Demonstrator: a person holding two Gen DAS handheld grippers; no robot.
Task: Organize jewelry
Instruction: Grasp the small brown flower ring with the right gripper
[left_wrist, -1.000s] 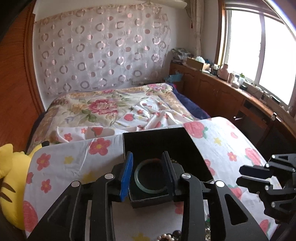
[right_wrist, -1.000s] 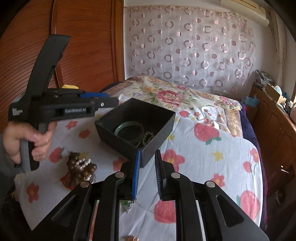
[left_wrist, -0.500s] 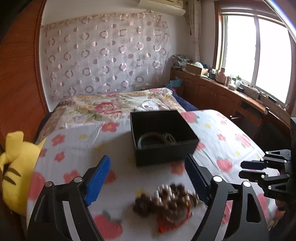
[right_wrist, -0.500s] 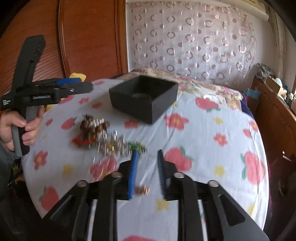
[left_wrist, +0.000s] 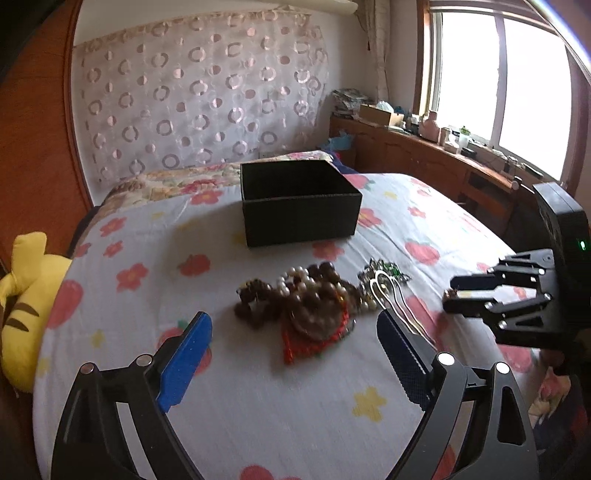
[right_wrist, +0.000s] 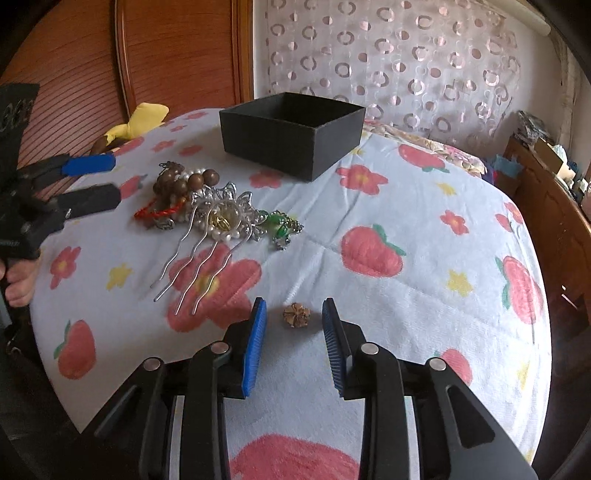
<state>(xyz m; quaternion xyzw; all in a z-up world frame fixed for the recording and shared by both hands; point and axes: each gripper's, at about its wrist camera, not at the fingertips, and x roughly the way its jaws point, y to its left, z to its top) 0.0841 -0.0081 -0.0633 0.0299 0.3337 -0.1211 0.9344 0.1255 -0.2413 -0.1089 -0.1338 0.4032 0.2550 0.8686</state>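
Item: jewelry sorting, pick-up stage, both tools reaching for loose pieces.

Container: black box (right_wrist: 291, 136), open-topped, at the far side of the flowered table cover (right_wrist: 424, 295); contents hidden from both views.

Loose stock: heap of wooden and pearl bead bracelets (left_wrist: 306, 295) with a red cord (right_wrist: 157, 212), silver flower hairpin (right_wrist: 218, 225) with long wavy prongs touching the heap, green-stoned piece (right_wrist: 282, 225) just beside it. Small brown carved bead (right_wrist: 296, 314) apart from the heap, near the table's front edge.

Left gripper (left_wrist: 291, 362): jaws wide apart after just opening, nothing between them, heap directly ahead.

Right gripper (right_wrist: 293, 332): jaws part-open, lately widening, framing the carved bead on either side without pressing on it.

Next move, by judgement: lower right jaws around the bead, close gently since it is small and may roll, then carry to the box; left tool likely to take a bracelet from the tangle.
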